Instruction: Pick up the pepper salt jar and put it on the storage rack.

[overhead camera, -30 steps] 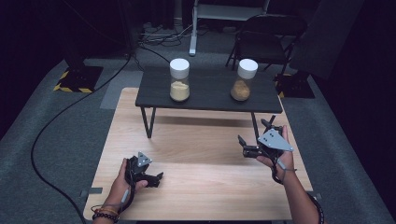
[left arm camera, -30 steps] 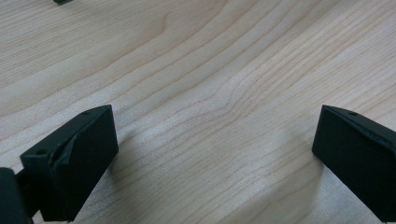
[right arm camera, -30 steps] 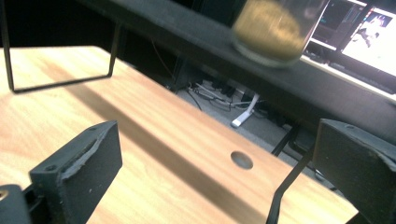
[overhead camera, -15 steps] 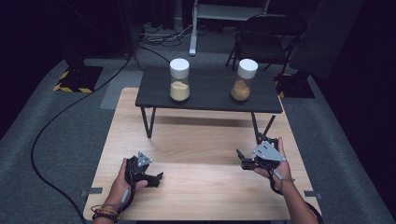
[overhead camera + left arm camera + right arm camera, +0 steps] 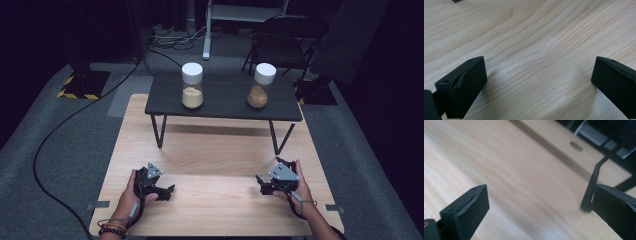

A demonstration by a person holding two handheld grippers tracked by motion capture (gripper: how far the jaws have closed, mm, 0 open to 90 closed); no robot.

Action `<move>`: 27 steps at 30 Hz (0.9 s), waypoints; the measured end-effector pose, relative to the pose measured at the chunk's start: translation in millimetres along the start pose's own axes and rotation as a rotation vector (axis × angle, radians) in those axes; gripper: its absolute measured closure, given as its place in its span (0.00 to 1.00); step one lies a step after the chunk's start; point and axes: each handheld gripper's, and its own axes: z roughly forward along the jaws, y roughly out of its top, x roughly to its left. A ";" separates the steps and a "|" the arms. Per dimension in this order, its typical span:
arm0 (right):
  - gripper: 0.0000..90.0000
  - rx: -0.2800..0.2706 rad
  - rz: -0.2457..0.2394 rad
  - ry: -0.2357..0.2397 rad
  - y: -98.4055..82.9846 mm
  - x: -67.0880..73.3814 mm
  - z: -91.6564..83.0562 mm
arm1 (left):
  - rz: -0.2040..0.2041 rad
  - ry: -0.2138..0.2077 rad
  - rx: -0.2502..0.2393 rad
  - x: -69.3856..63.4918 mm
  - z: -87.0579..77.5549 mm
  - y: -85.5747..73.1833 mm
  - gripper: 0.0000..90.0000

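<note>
Jars [image 5: 192, 86] on riser, tools [image 5: 167, 192] well short

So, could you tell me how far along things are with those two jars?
Nothing looks done yet: both jars stand lidded on the small black table. Nothing is in hand either; the left gripper and right gripper are open and low over the wooden tabletop. Any handling of the jars remains.

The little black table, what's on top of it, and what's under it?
On the little black table stand two white-lidded jars holding tan stuff. Under it: thin black legs and bare wooden tabletop. The back part underneath is hidden.
</note>
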 end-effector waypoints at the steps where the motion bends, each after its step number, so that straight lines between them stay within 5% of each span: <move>1: 0.01 0.012 0.002 -0.001 -1.7 0.4 0.3 | 0.000 0.000 0.000 0.0 0.0 0.0 0.01; 19: 0.01 0.120 0.124 0.034 -24.7 -18.2 -9.4 | 0.002 -0.001 0.000 0.3 0.0 0.1 0.01; 27: 0.00 0.171 0.236 0.057 -25.5 -35.0 -10.8 | 0.001 0.000 0.002 -0.2 -0.4 -0.1 0.01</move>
